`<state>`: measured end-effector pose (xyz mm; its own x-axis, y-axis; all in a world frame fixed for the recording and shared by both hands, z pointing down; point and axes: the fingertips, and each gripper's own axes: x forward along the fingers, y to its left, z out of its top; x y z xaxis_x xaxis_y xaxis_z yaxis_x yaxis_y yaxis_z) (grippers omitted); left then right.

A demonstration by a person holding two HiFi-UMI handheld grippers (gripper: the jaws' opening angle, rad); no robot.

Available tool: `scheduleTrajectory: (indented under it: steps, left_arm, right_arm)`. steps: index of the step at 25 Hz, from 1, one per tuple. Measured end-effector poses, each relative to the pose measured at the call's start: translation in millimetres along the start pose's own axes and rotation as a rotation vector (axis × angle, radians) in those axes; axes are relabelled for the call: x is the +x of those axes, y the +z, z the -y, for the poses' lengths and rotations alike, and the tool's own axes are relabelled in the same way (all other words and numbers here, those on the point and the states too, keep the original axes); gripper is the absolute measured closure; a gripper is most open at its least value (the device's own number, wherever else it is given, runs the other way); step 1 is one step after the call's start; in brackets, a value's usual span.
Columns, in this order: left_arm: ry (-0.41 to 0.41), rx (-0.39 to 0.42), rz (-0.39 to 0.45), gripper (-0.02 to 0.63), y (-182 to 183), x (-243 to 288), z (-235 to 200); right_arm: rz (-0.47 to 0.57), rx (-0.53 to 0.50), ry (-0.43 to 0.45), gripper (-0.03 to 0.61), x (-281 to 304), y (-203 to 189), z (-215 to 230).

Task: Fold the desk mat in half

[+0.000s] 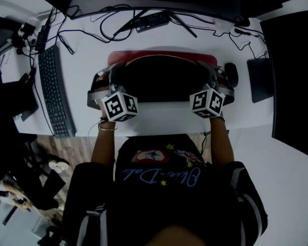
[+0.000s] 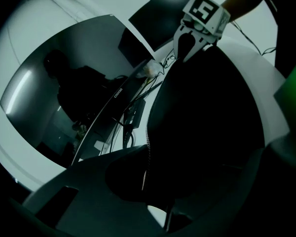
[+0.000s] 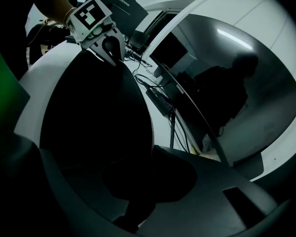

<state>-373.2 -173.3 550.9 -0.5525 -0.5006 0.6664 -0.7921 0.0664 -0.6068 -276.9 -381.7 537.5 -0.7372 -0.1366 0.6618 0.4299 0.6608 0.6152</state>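
Desk mat (image 1: 161, 78): black, raised in an arch over the middle of the desk (image 1: 159, 119), spanning from the left gripper (image 1: 107, 83) to the right gripper (image 1: 215, 83). One side edge runs into each pair of jaws. A red strip shows along its far side.

Desk: white. Keyboard (image 1: 55, 94) along the left edge; mouse (image 1: 231, 74) toward the right edge; power strip (image 1: 151, 20) and loose cables (image 1: 100, 22) along the far edge. Curved monitor (image 2: 74, 93) stands at the back.

Left gripper: jaws closed on the mat's edge, pads pinching it. Right gripper: jaws likewise clamped on the opposite edge.
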Motion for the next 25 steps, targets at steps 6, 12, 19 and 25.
scheduleTrajectory:
  steps: [6,12,19,25]
  left_arm:
    - [-0.015,0.035,-0.048,0.583,0.9,19.7,1.0]
    - [-0.018,0.072,-0.08,0.56,-2.7,30.5,0.6]
    - [0.024,-0.041,-0.075,0.433,-8.3,33.5,-11.0]
    - [0.044,-0.162,-0.051,0.379,-13.3,22.9,-24.1]
  right_arm:
    - [-0.035,0.019,0.04,0.561,20.0,-10.6,-3.7]
    - [-0.056,-0.01,0.046,0.554,30.1,-13.3,-5.2]
    - [-0.054,0.066,-0.001,0.373,33.4,-15.6,5.2]
    - [0.006,0.119,-0.051,0.37,19.7,-2.9,17.0]
